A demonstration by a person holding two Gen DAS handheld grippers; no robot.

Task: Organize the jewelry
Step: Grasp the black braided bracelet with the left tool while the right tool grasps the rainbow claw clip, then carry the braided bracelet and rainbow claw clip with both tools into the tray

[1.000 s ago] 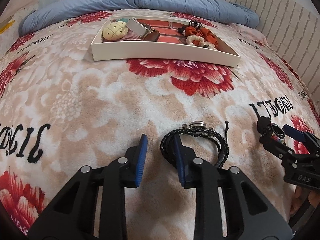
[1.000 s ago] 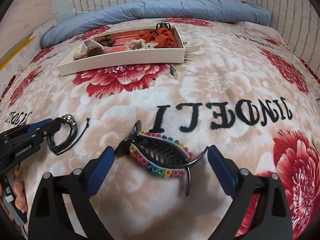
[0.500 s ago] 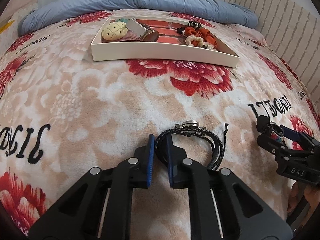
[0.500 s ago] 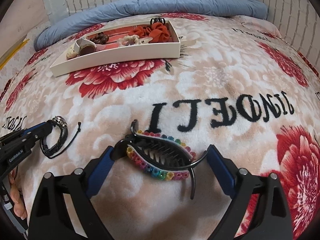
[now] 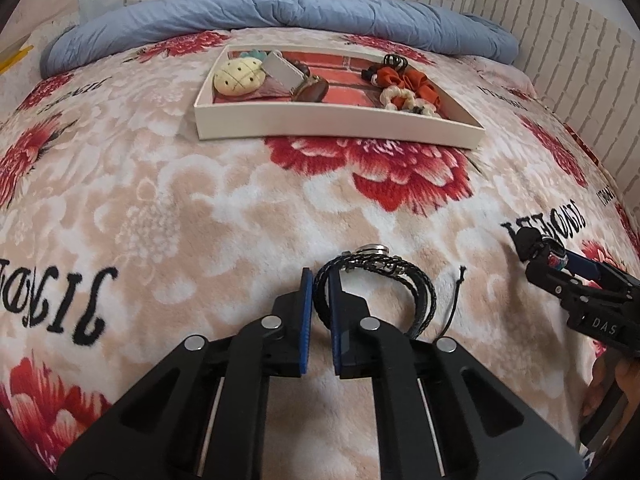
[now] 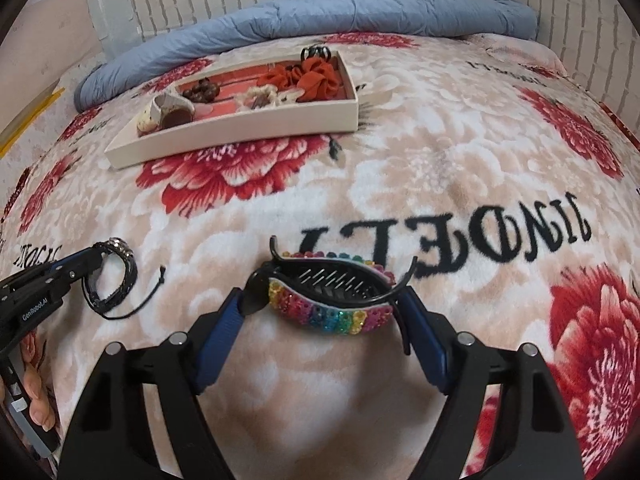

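Rainbow rhinestones on hair clip (image 6: 332,312), only right-wrist view.

Black braided bracelet (image 5: 384,280), rainbow-studded hair clip (image 6: 332,304), red-flowered beige blanket (image 5: 200,208).

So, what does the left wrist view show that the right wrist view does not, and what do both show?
Only the left wrist view shows the pineapple-shaped plush in the tray and the left gripper shut on the black braided bracelet. Only the right wrist view shows the whole rainbow hair clip between the closing fingers of the right gripper. Both show the white tray, the orange scrunchie, the floral blanket and the blue duvet.
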